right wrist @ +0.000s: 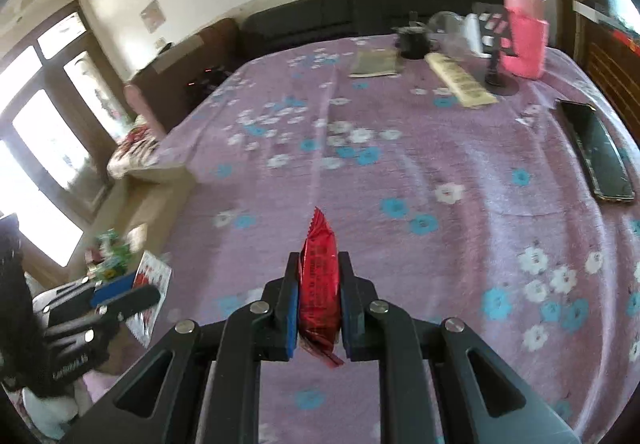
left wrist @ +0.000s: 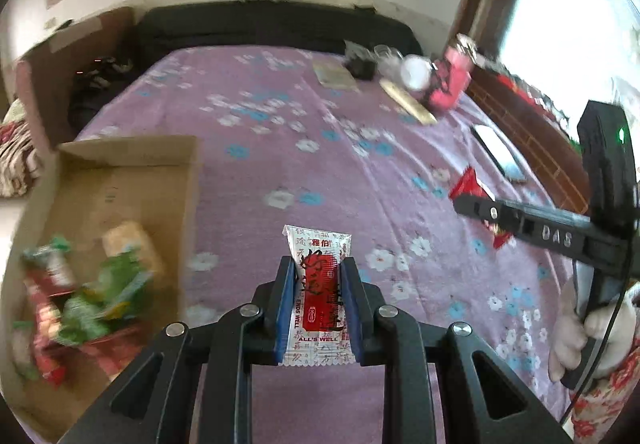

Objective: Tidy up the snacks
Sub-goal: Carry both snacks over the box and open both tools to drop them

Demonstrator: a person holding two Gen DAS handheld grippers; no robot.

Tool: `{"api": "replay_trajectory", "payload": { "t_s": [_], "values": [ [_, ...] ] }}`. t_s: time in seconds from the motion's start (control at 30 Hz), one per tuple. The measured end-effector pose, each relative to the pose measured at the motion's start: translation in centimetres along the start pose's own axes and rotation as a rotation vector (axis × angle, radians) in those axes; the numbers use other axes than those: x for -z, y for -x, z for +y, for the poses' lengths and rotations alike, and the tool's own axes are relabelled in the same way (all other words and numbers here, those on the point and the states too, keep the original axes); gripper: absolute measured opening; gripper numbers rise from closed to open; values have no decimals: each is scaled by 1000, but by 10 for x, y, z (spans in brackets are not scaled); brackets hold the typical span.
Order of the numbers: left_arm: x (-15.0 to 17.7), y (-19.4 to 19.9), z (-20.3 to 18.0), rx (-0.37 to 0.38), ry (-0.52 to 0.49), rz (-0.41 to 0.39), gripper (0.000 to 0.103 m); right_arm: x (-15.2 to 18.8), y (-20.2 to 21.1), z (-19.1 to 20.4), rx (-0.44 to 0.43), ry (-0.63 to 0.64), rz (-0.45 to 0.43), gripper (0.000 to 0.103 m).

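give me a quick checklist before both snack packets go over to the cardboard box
1. Left gripper shut on the white packet: ok.
2. Right gripper shut on the red packet: ok.
3. Cardboard box open on top: ok.
4. Room left in the box beside the snacks already inside: ok.
5. Bedspread between left gripper and box free of clutter: ok.
6. Both packets lifted off the bedspread: cannot tell.

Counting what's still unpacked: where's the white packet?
The white packet is clamped in the left gripper above the purple cloth, right of the box.
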State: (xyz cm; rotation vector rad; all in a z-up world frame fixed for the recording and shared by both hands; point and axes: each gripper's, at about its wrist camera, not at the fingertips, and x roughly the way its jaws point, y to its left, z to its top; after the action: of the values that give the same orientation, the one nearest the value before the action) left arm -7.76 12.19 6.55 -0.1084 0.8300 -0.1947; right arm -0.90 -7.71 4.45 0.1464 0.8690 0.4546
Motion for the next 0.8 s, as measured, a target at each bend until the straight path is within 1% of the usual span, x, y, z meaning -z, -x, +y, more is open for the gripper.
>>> {"api": "replay_trajectory", "payload": {
  "t_s": [0.07,0.17,0.2,0.23,0.33,0.43,0.53,0.6,0.63,0.67,0.7,0.73,0.77,0.8],
  "values": [
    [1,21,20,-32,38,-39,23,-1,1,26,-49,30,7,16],
    [7,51,56,-128,83,-92,24,-1,-8,65,-121,72,31,16],
    [10,57,67,-152,99,-100,24,-1,-15,85,-144,99,42,16],
    [14,63,82,-194,117,-108,24,0,-20,97,-154,115,49,16],
    [27,69,115,-263,163,-107,24,-1,-44,138,-201,147,89,16],
    [37,68,139,-304,198,-96,24,-2,-66,168,-216,167,121,16],
    [44,64,150,-326,201,-92,25,-7,-93,195,-217,179,156,16],
    [47,60,153,-340,190,-88,28,-9,-114,211,-205,195,177,16],
    [48,58,155,-341,189,-87,33,-10,-121,216,-203,194,183,16],
    [47,56,157,-337,190,-86,42,-12,-131,222,-209,194,194,16],
    [47,55,159,-332,194,-90,49,-14,-139,228,-216,195,207,17],
    [48,56,160,-331,195,-95,60,-14,-145,232,-222,195,216,17],
    [48,58,160,-337,192,-107,68,-16,-151,237,-229,192,216,19],
    [48,60,159,-343,186,-116,70,-17,-153,239,-228,190,212,21]
  ]
}}
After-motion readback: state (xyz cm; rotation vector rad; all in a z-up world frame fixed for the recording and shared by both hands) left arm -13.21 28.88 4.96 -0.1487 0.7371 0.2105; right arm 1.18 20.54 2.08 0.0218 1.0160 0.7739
